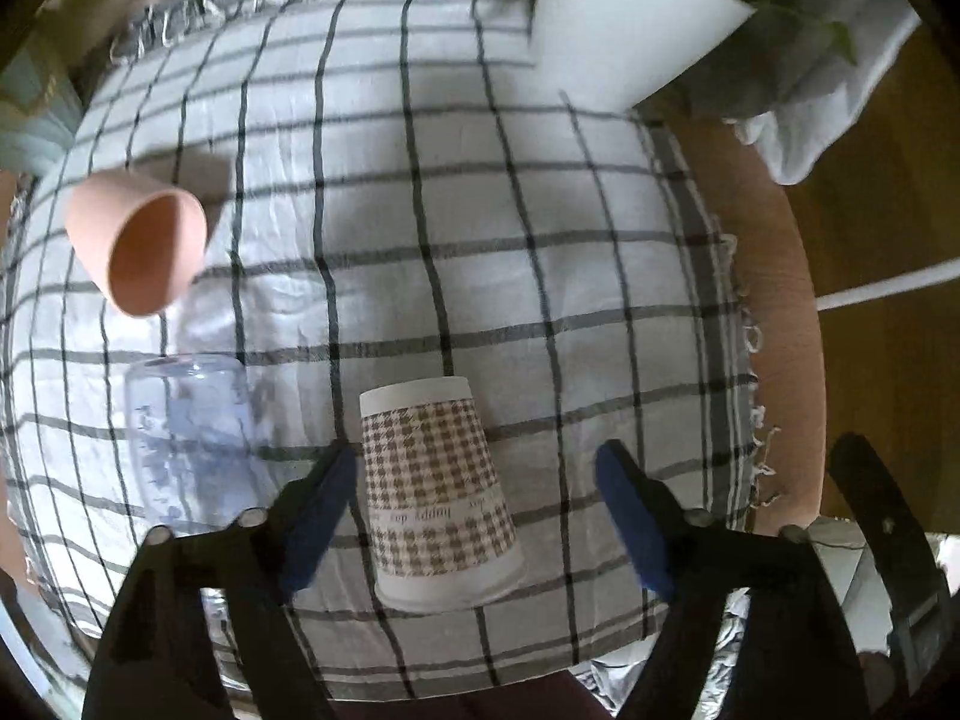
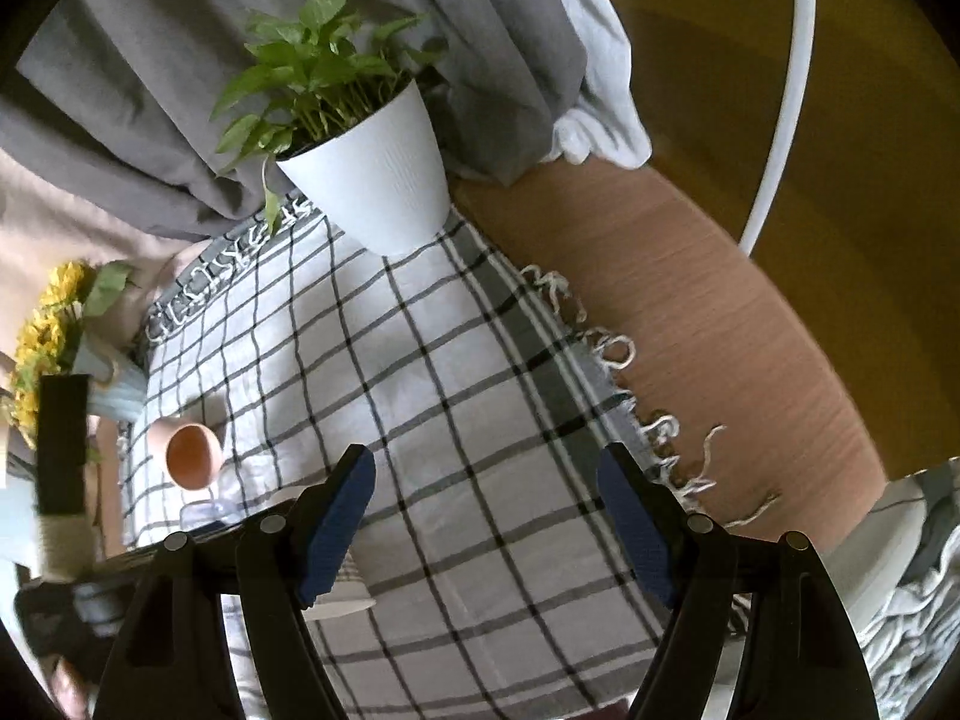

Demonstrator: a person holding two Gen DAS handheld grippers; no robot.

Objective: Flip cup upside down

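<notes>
A paper cup with a brown houndstooth print stands upside down on the checked cloth, wide rim down. My left gripper is open, its blue pads on either side of the cup, not touching it. A pink cup stands upright to the far left, its mouth open. A clear glass stands upside down left of the paper cup. My right gripper is open and empty above the cloth. The pink cup shows at its left. The paper cup is mostly hidden behind its left finger.
A white plant pot stands at the cloth's far edge and also shows in the left wrist view. A vase of yellow flowers is at the far left. The wooden table edge and the cloth's fringe run along the right.
</notes>
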